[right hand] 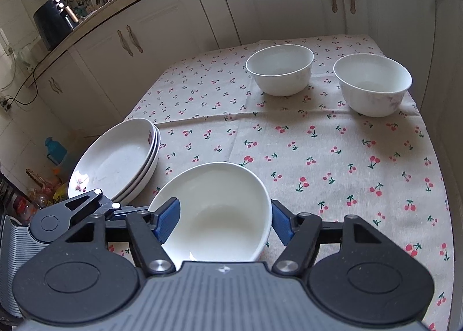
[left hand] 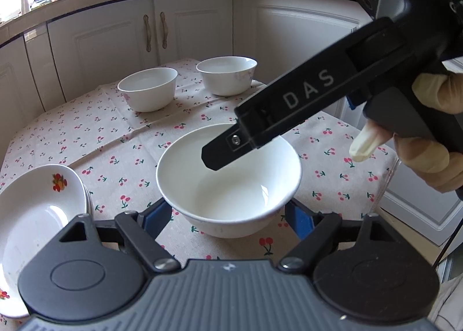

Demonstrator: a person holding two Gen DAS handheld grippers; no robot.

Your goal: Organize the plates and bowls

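Nearest, a white bowl (left hand: 228, 180) sits on the desk (left hand: 332, 157) between both sets of blue fingers (left hand: 157, 214), beside the plate stack (left hand: 37, 203). The left gripper (left hand: 228, 215) stands wide around its base, apparently not pressing. The right gripper (right hand: 224, 219) has one finger inside the rim, one outside, loosely; whether it grips I cannot tell. Two more bowls (right hand: 279, 69) wait far beyond the near bowl. Best to clamp the rim firmly, lift straight, keep level.

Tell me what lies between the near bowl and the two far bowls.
Only bare cherry-print tablecloth lies between the near bowl and the two far bowls. The right wrist view shows it best.
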